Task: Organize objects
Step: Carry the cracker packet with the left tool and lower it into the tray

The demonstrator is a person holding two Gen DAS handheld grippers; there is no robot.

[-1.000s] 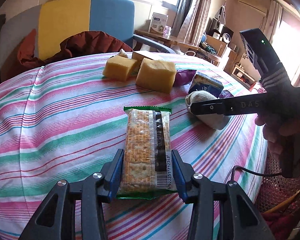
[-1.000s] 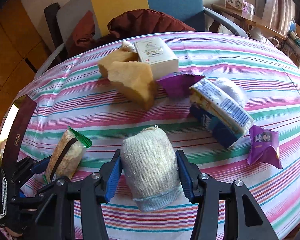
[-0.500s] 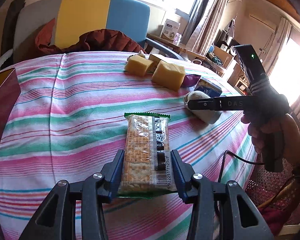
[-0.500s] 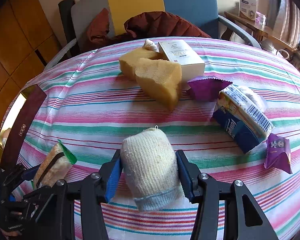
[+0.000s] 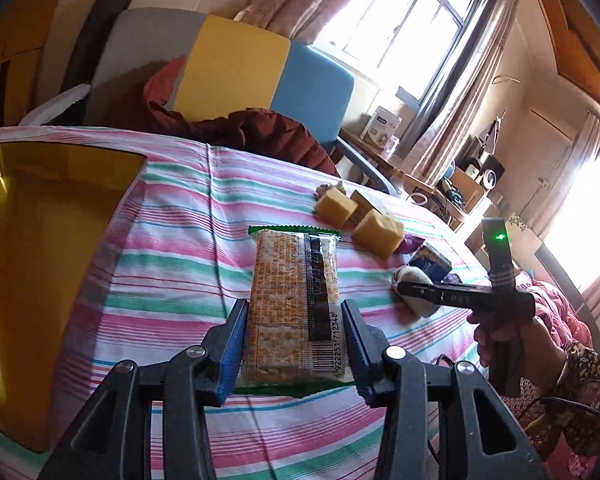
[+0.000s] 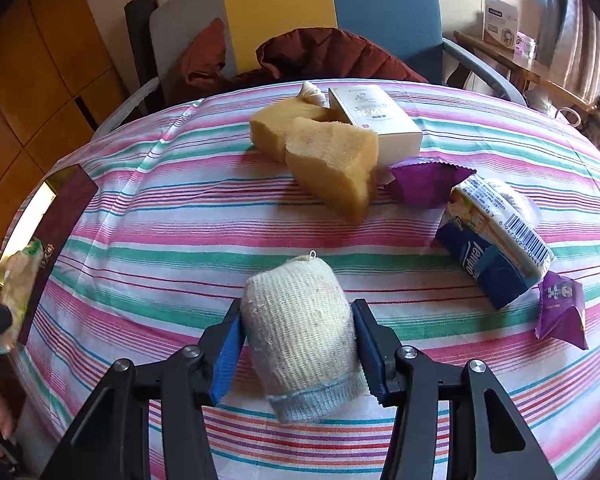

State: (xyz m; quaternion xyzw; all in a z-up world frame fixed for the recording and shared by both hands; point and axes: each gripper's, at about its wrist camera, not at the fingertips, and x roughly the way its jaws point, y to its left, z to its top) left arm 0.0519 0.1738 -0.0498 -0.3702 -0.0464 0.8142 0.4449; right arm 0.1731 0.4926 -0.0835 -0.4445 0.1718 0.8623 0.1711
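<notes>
My left gripper [image 5: 294,350] is shut on a cracker packet [image 5: 294,300] with green ends and holds it above the striped tablecloth, right of a gold-lined box [image 5: 40,260]. My right gripper [image 6: 298,354] is shut on a rolled cream knit cloth [image 6: 300,332] with a blue hem, low over the table. In the left wrist view the right gripper [image 5: 404,289] and the cloth [image 5: 414,280] show at the right. In the right wrist view the cracker packet [image 6: 18,280] shows at the far left, over the box [image 6: 60,216].
Two yellow sponges [image 6: 328,160], a white carton [image 6: 374,122], a purple packet [image 6: 426,182], a tissue pack [image 6: 496,236] and a small purple sachet [image 6: 560,310] lie on the table. A chair [image 6: 300,4] with a red jacket [image 6: 320,56] stands behind.
My left gripper has carried the cracker packet left and up, so the gold-lined box has come into view beside it. My right gripper has barely moved with the cloth.
</notes>
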